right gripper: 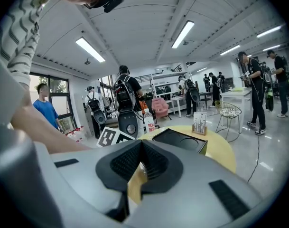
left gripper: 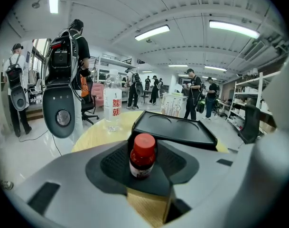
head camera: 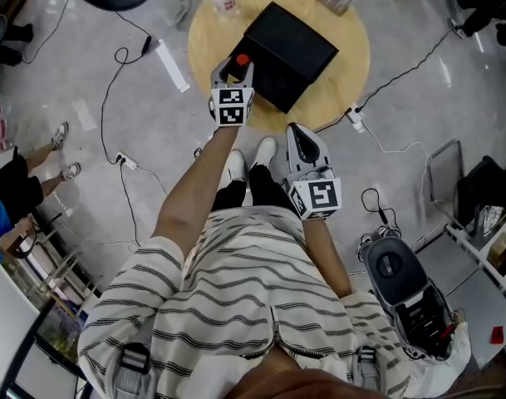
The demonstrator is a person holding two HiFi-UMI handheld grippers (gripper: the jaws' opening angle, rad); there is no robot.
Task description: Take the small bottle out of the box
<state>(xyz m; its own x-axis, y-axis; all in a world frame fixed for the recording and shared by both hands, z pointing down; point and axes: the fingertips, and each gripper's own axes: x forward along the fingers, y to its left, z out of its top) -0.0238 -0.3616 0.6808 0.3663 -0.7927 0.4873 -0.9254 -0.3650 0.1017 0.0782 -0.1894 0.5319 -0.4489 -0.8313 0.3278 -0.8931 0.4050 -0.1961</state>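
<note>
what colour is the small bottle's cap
Red. The cap of the small bottle shows best in the left gripper view.

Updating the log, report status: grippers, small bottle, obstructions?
Left gripper clamped on small bottle, red cap up. Right gripper shut, empty, held back. Bottle outside black box. Nothing in the way.
</note>
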